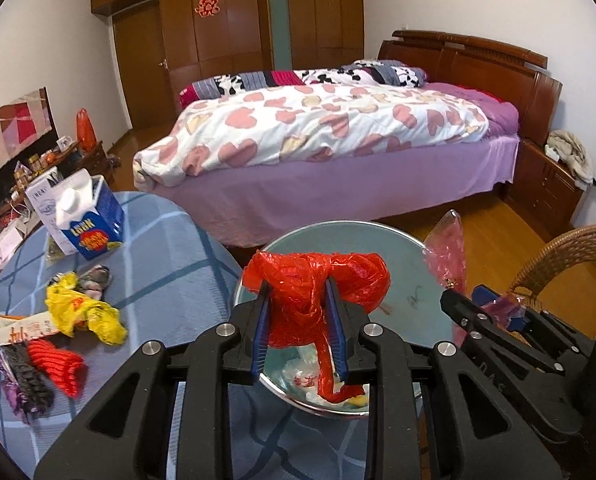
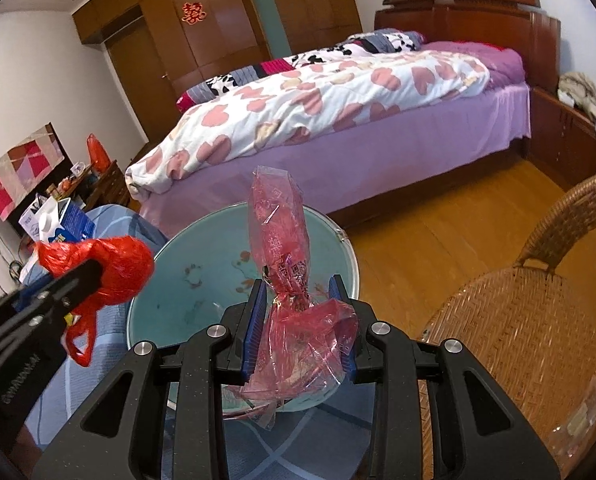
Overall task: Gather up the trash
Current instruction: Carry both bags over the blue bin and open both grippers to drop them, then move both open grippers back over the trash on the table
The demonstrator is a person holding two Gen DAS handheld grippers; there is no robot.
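A bedroom with a large bed [image 1: 338, 152] under a white quilt printed with pink hearts, and a brown wardrobe [image 1: 226, 28] along the far wall. In the foreground is a counter [image 1: 170, 264] covered with a blue checked cloth. A woven wicker chair [image 2: 530, 320] stands to the right of it on the wooden floor.

On the counter's near edge sits a round metal basin [image 1: 402, 256] with a pale blue inside; a few scraps of trash lie at its bottom. Both tongs hang above this basin.

The left tongs [image 1: 298, 316] are closed on a crumpled red plastic bag [image 1: 318, 280], with a strip of the bag dangling down into the basin. The right tongs [image 2: 298, 320] are closed on a clear pink wrapper [image 2: 282, 240], which stands upright above the basin, its lower end bunched between the blue pads.

Further left on the counter stands a blue and white milk carton [image 1: 86, 216]. Nearer lie more pieces of trash: a yellow plastic bag [image 1: 86, 312], a red ribbed wrapper [image 1: 58, 364] and a dark crumpled wrapper [image 1: 26, 380].
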